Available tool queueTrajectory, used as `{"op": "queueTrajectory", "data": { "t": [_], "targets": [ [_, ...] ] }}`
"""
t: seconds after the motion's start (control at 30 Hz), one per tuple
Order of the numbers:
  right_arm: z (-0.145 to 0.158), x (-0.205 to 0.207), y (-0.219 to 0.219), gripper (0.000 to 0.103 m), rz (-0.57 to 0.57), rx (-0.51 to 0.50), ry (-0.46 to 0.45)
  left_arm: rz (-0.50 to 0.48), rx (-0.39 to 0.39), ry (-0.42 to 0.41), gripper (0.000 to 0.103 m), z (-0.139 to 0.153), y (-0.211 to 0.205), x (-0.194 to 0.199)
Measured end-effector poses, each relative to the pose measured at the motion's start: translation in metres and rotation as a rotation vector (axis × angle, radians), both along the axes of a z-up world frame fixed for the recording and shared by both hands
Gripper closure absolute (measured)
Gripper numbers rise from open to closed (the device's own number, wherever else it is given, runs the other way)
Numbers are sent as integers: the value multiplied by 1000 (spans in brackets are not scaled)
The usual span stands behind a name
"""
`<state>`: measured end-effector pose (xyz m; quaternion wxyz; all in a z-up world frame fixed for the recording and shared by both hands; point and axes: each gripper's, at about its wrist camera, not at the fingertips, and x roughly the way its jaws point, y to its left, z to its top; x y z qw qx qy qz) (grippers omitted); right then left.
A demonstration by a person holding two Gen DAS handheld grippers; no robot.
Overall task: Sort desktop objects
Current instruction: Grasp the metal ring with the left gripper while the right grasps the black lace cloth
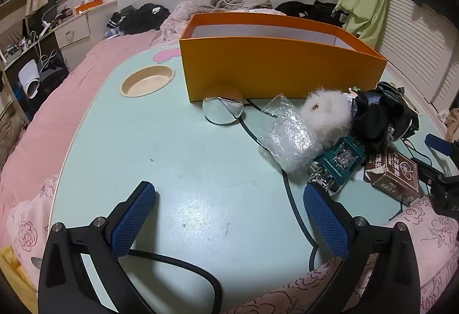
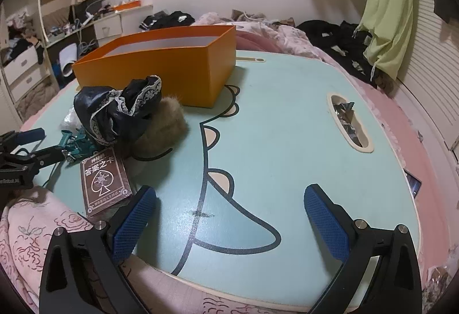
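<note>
Clutter sits in one heap right of left gripper [image 1: 229, 219], left of right gripper [image 2: 229, 220]; both wide open, empty, hovering over near table edge; card box [image 2: 104, 180] just beside right gripper's left finger, so right likely nearer; long axis runs away from camera; rigid, glossy brown; behind it crinkly plastic bag [image 1: 289, 139], fluffy white pompom [image 1: 327, 110], black lace-trimmed cloth [image 2: 120, 110], teal toy [image 1: 338, 163]; orange box [image 1: 275, 67], open-topped, stands beyond heap on mint table [image 1: 172, 164].
</note>
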<state>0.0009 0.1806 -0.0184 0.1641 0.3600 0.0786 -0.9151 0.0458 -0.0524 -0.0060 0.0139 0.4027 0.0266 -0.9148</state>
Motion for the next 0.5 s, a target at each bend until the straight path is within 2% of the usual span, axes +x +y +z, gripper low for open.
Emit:
{"op": "queueTrajectory", "data": {
  "t": [0.03,0.07,0.17,0.33,0.43,0.5],
  "targets": [
    [1,1,1,4,3,-10,4,1,1,-1,0,0,-1,0],
    [2,2,2,14,10,-25,10,1,1,-1,0,0,0,0],
    [9,8,4,22,45,-67,28,0,6,1,0,0,-3,0],
    [43,11,-10,22,145,-170,69,-1,8,2,0,0,-4,0],
    [54,2,-38,6,211,-102,71,-1,9,2,0,0,-4,0],
    [54,-8,-58,5,252,-101,54,-2,9,2,0,0,-4,1]
  ]
}}
